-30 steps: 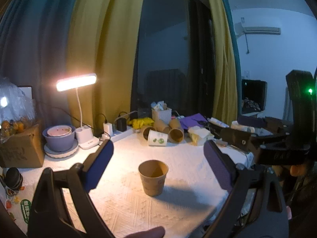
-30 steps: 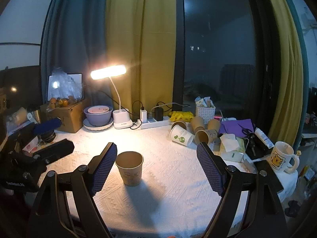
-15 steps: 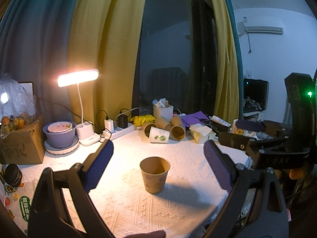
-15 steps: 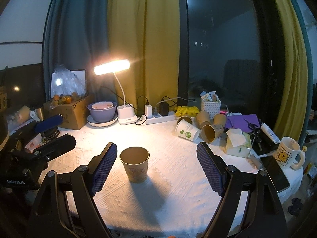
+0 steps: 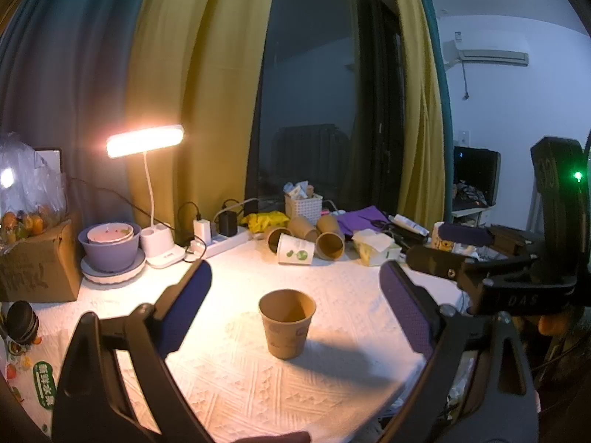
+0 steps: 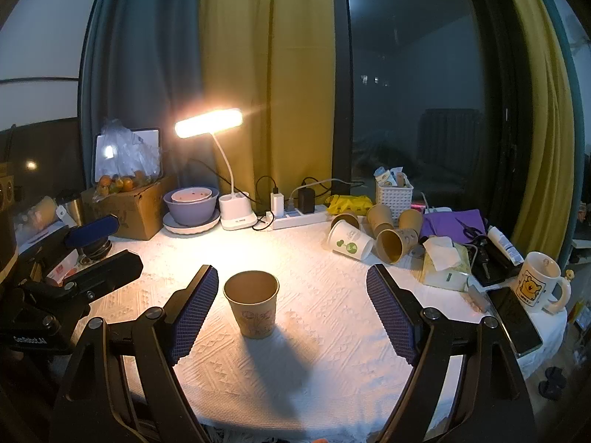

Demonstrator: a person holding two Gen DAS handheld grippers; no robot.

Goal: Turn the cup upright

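while cup (image 5: 287,323) stands upright | left hand-held gripper (image 5: 295,297) spread | table edge (image 5: 413,363) near

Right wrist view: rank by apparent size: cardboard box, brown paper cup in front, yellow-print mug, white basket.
1. cardboard box
2. brown paper cup, though nearest the camera, so unsure against the box
3. yellow-print mug
4. white basket

Mug and basket look close.

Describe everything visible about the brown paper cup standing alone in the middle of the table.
The brown paper cup looks like plain kraft paper with a rolled rim and a faint printed drawing on its side. It stands upright, mouth up, and looks empty. It rests on the white textured tablecloth, casting a shadow toward the camera. Nothing else touches it: both the left gripper and right gripper are open and clear of it.
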